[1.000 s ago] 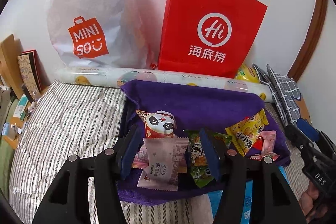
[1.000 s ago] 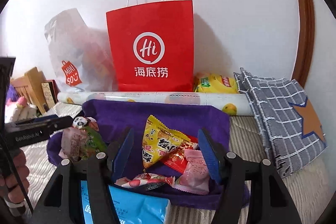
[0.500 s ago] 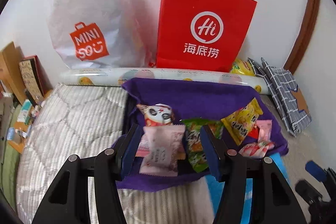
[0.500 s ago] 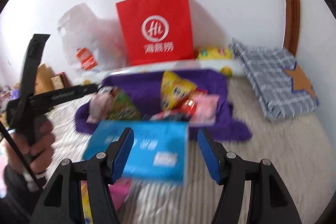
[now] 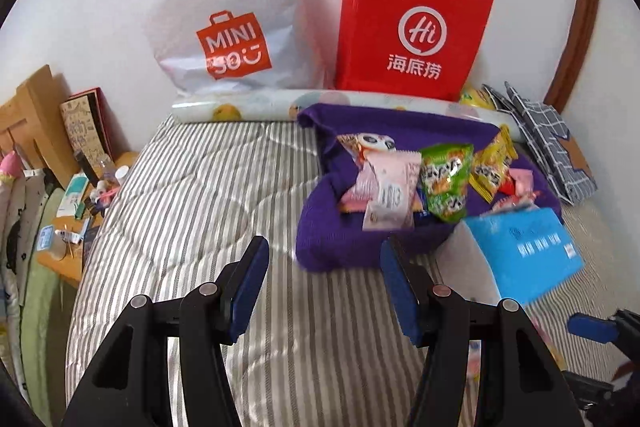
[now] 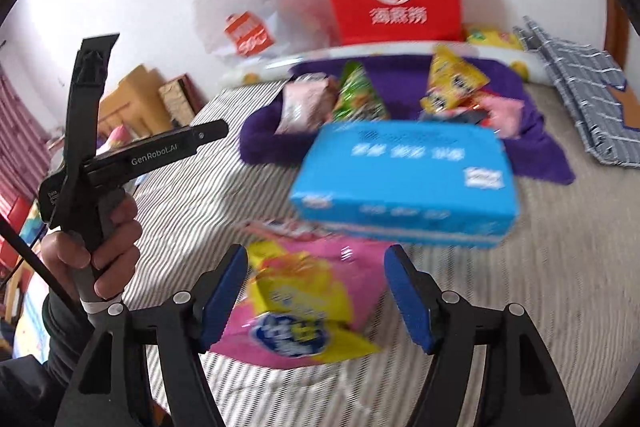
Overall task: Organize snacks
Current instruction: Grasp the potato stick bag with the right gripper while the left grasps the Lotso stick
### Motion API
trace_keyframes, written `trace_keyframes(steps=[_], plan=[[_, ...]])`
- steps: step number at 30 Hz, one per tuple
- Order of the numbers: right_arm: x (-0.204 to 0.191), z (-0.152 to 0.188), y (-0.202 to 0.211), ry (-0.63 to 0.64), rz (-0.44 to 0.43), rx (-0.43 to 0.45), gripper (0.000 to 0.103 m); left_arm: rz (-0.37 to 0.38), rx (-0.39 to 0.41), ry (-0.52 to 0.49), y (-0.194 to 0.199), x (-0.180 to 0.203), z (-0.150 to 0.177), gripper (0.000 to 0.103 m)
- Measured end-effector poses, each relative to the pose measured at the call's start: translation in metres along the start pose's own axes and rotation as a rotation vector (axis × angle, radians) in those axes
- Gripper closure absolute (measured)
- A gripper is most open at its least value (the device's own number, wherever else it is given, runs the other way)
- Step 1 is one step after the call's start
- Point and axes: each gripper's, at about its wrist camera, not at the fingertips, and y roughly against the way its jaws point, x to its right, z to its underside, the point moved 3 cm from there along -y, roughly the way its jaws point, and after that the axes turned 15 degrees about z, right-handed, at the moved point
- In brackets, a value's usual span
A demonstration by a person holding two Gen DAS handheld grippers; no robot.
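Where the grey-and-white striped bed quilt (image 5: 208, 211) meets the white wall, a white plastic shopping bag (image 5: 224, 23) and a red paper carrier bag (image 5: 412, 35) stand upright behind a purple fleece cloth (image 5: 400, 131). Small snack packets (image 5: 416, 183) lie piled on that cloth; a blue rectangular box (image 6: 404, 183) rests at its near edge. The left tool (image 5: 324, 287) hangs released over bare quilt. The right tool (image 6: 316, 295), jaws opening, straddles a pink-and-yellow snack bag (image 6: 304, 307) lying on the quilt, blurred, ungripped.
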Motion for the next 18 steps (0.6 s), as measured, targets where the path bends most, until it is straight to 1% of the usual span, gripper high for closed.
trace_keyframes(steps=[3,4,6,9,11,13,16,18], plan=[[-0.01,0.009,-0.007,0.043,0.073,-0.026,0.033,0.019,-0.001,-0.005,0.008,0.002,0.005,0.045],[-0.012,0.013,-0.011,0.058,0.099,-0.038,0.031,0.027,0.0,-0.009,0.011,0.004,0.007,0.045],[-0.012,0.019,-0.018,0.061,0.097,-0.064,0.026,0.036,-0.001,-0.01,0.013,0.006,0.009,0.045],[-0.006,0.024,-0.028,0.014,0.086,-0.085,0.026,0.05,-0.012,-0.009,0.014,0.01,0.013,0.045],[-0.001,0.024,-0.029,-0.021,0.089,-0.067,0.026,0.062,-0.024,-0.001,0.012,0.012,0.017,0.045],[0.002,0.022,-0.023,-0.047,0.115,-0.03,0.032,0.074,-0.037,0.009,0.01,0.012,0.021,0.045],[0.003,0.021,-0.011,-0.042,0.115,0.021,0.033,0.103,-0.064,0.027,0.007,0.013,0.029,0.045],[0.006,0.023,-0.005,-0.042,0.121,0.04,0.033,0.121,-0.083,0.03,0.003,0.015,0.033,0.045]])
